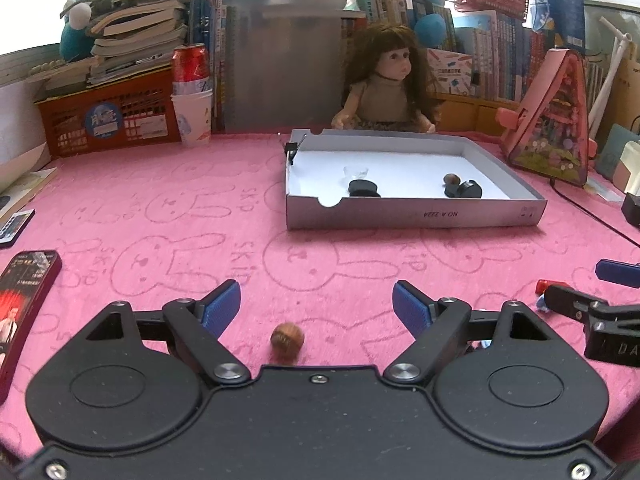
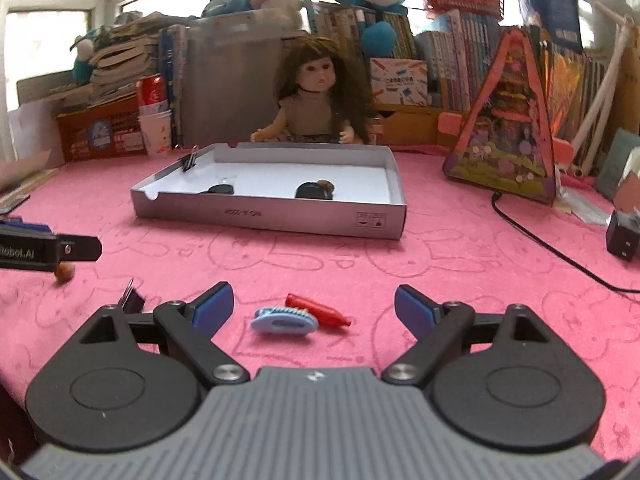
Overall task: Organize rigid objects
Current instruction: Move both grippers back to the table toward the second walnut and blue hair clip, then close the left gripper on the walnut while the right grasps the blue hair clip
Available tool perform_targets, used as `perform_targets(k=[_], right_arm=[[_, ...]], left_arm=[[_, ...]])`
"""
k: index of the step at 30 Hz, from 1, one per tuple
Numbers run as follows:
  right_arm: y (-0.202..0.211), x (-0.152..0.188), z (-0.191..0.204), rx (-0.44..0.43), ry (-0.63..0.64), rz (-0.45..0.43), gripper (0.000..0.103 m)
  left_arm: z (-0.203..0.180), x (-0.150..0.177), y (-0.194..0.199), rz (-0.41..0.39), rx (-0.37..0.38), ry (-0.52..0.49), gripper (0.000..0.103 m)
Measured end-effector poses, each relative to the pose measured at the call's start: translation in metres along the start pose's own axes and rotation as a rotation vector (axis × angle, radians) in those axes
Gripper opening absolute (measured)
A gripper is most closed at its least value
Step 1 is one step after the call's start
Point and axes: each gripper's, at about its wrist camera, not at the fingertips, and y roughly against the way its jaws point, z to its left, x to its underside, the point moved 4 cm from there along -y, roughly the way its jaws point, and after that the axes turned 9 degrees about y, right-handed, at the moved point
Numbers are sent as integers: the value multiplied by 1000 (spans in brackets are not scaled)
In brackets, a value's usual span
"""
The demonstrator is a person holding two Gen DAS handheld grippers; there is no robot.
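Walnut [image 1: 287, 340] between spread left gripper [image 1: 317, 306] fingers, untouched.

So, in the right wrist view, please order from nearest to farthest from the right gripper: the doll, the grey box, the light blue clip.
1. Light blue plastic clip: on the pink cloth, between the right gripper fingers.
2. Shallow grey cardboard box: mid-table, ahead.
3. Long-haired brown doll: seated behind the box.

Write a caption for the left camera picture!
Open left tool hovers over a small brown nut on the pink bunny-print cloth.
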Motion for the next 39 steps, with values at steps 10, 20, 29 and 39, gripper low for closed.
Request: perform_targets(k=[10,20,29,39], right_arm=[[-3,9,16,-56,23,28,67],[-7,9,19,-48,28,29,66],[-11,7,20,-38,17,25,43],[-11,5,18,-47,4,26,43]], left_arm=[[7,10,-4,26,-15,-2,68],[13,17,-11,48,-32,7,48],[8,18,-12,42,-46,-12,38],[6,16,-11,44,-51,-17,17]])
